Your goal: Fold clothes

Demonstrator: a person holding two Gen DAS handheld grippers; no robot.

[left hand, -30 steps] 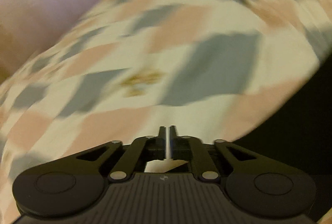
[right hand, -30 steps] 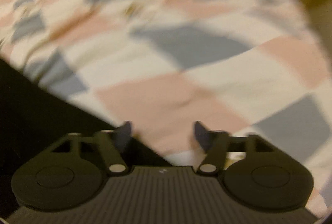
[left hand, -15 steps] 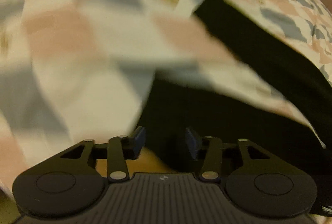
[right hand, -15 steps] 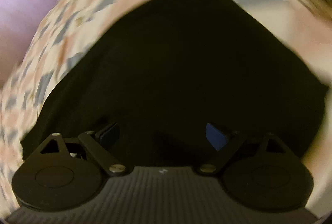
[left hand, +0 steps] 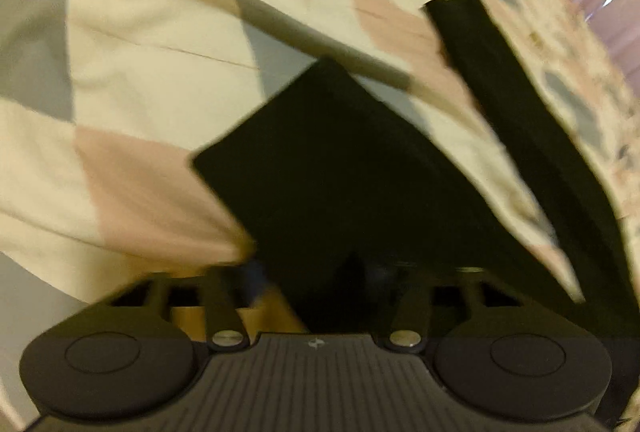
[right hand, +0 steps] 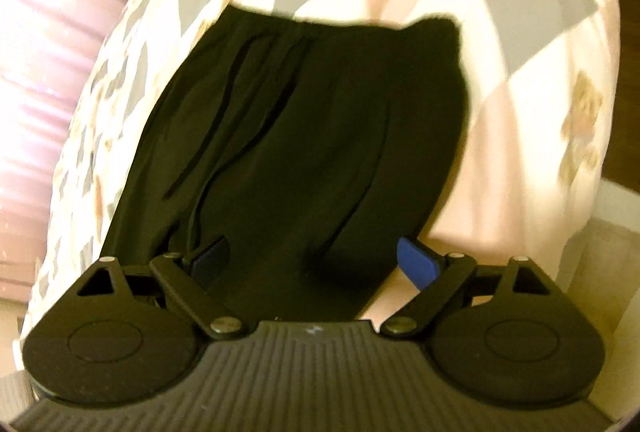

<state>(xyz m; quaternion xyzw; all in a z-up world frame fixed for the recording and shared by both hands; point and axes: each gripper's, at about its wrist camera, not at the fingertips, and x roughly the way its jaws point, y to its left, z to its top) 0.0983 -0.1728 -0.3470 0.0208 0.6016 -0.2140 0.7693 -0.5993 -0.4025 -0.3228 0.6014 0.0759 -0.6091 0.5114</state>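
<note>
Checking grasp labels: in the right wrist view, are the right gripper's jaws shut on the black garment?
No. The right gripper stands wide open, its blue pads apart over the black garment.

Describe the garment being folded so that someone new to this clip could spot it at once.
A quilt of cream, pink and grey diamond patches covers the bed. On it lies a black fabric garment with a gathered waistband, drawstrings trailing down it. It is the only dark, unpatterned thing on the pale quilt.

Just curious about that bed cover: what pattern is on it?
Diamond patches of cream, pink and grey on the bed cover, clearest in the left wrist view.
</note>
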